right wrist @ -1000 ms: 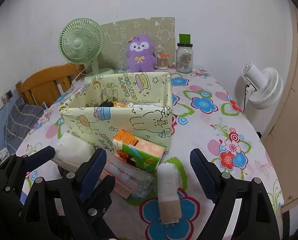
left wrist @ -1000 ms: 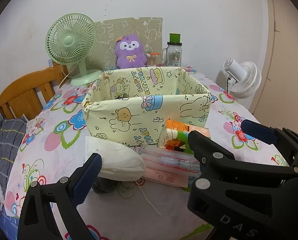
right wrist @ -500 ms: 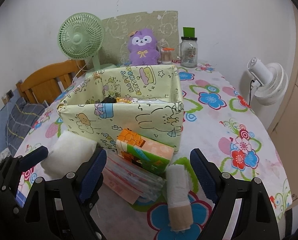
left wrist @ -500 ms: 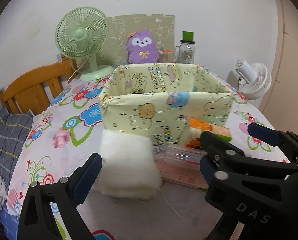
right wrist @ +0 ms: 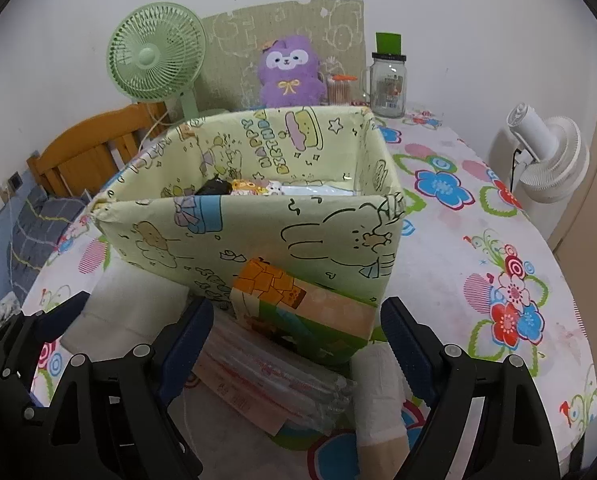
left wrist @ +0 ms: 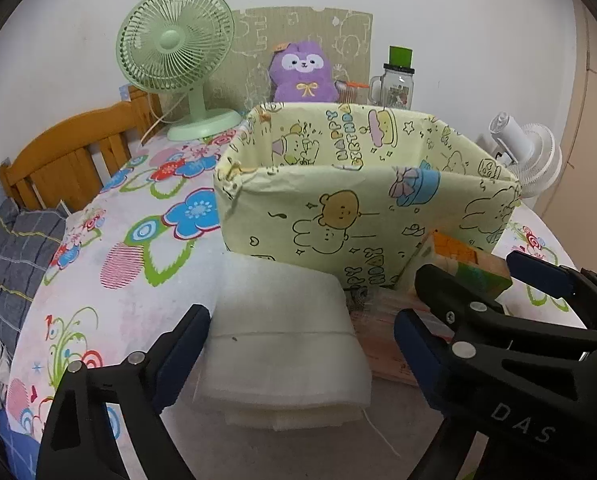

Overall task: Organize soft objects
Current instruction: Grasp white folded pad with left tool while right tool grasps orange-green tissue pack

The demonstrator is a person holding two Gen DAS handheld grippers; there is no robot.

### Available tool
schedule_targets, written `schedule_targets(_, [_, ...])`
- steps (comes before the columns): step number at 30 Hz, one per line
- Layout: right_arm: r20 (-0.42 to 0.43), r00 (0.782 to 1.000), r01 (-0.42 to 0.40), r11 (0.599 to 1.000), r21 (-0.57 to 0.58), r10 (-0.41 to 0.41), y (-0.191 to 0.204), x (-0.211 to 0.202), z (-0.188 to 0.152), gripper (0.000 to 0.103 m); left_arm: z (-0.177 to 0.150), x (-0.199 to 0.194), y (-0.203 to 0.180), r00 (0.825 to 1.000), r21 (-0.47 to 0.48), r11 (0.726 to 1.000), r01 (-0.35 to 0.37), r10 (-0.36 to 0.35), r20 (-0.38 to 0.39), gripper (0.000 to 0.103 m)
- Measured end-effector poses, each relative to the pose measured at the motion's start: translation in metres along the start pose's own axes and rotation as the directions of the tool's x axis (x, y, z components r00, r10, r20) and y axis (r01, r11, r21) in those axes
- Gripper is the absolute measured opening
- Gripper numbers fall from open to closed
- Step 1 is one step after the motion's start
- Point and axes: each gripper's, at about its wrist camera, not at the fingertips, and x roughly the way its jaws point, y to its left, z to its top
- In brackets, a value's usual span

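Between my left gripper's point(left wrist: 300, 354) fingers sits the white folded pad point(left wrist: 284, 344) — straight ahead, lying flat on the table point(left wrist: 146, 280) against the near wall of the yellow fabric box point(left wrist: 338, 216). Its long side runs across my jaws, which have just been narrowing yet stand clear of both edges, nothing grasped. My right gripper point(right wrist: 298, 340) is also spread and empty, facing the tissue pack point(right wrist: 302, 312) — so the left is nearer the pad.

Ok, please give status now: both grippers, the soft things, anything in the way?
Left gripper open, jaws just closing around white pad. Right gripper open, empty, over colourful box. Yellow bin right behind.
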Motion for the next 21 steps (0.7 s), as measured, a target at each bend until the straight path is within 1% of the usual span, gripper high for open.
schedule_targets(9, [-0.032, 0.999, 0.009, 1.0, 0.015, -0.009, 0.001, 0.018, 0.002, 0.087, 0.002, 0.012, 0.007, 1.0, 0.001, 1.0, -0.019, 0.019, -0.011, 0.09])
schedule_targets(11, [-0.03, 0.999, 0.022, 1.0, 0.015, -0.022, 0.001, 0.019, 0.002, 0.083, 0.002, 0.015, 0.011, 1.0, -0.01, 1.0, -0.012, 0.012, -0.017, 0.088])
schedule_targets(12, [-0.03, 0.999, 0.028, 1.0, 0.015, -0.027, 0.001, 0.02, 0.002, 0.081, 0.002, 0.017, 0.013, 1.0, -0.016, 1.0, -0.012, 0.011, -0.024, 0.086])
schedule_targets(14, [-0.04, 0.999, 0.031, 0.999, 0.021, -0.03, 0.001, 0.023, 0.002, 0.079, 0.002, 0.022, 0.016, 0.999, -0.028, 0.999, -0.019, 0.018, -0.038, 0.086])
schedule_targets(17, [-0.045, 0.999, 0.024, 0.999, 0.037, -0.022, 0.0, 0.025, 0.002, 0.077, 0.001, 0.026, 0.02, 0.999, -0.039, 0.999, -0.01, 0.009, -0.046, 0.085])
schedule_targets(21, [-0.041, 0.998, 0.039, 0.999, 0.028, -0.038, 0.002, 0.027, 0.003, 0.076, 0.0, 0.027, 0.019, 0.999, -0.034, 0.999, -0.005, 0.004, -0.044, 0.082])
